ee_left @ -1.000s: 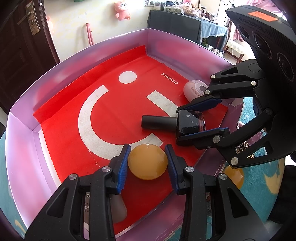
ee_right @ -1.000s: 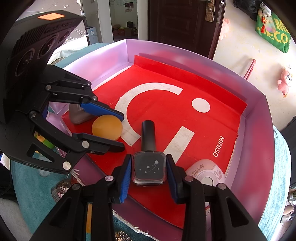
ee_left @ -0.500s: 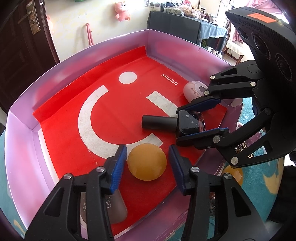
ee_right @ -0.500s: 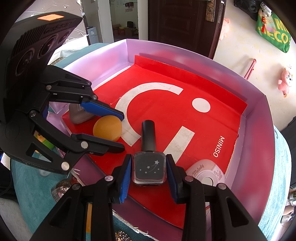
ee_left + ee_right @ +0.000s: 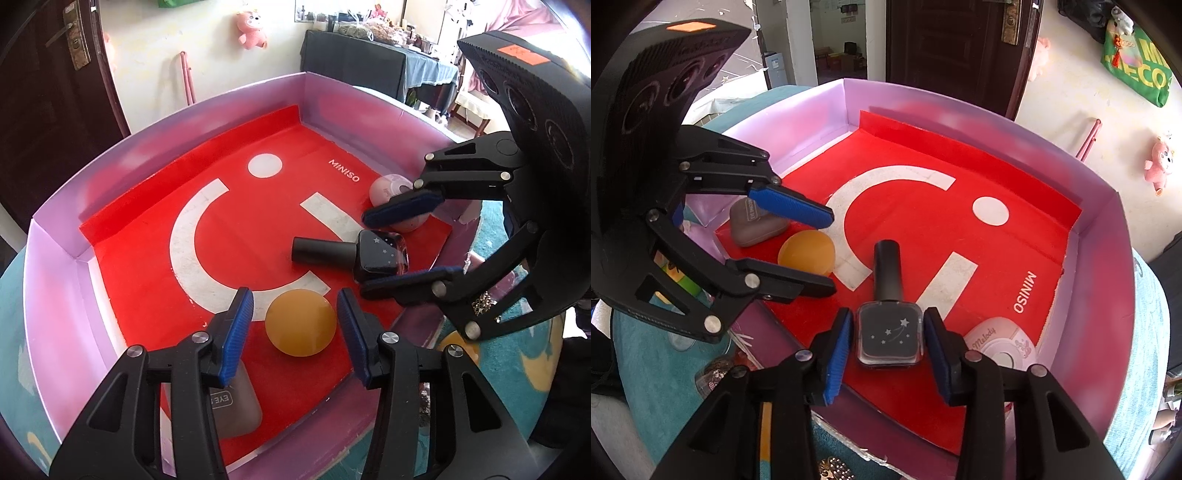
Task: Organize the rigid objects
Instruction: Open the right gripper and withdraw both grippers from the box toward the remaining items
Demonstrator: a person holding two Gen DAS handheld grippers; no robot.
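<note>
A pink-walled box (image 5: 55,280) with a red MINISO liner holds the items. An orange ball (image 5: 301,322) lies on the liner between the open fingers of my left gripper (image 5: 295,325), with gaps on both sides. It also shows in the right wrist view (image 5: 806,253). A black nail polish bottle (image 5: 889,325) with stars lies on its side between the open fingers of my right gripper (image 5: 888,345), untouched. The bottle also shows in the left wrist view (image 5: 354,253), with the right gripper (image 5: 406,245) around it.
A brown eye-shadow case (image 5: 232,402) lies under my left finger in the near corner, also in the right wrist view (image 5: 753,225). A pink Melody case (image 5: 999,345) sits beside the bottle. Small trinkets lie on the teal cloth (image 5: 657,354) outside the box.
My left gripper has opened off the orange ball, which now lies free on the liner. My right gripper has opened off the nail polish bottle, which stays where it was.
</note>
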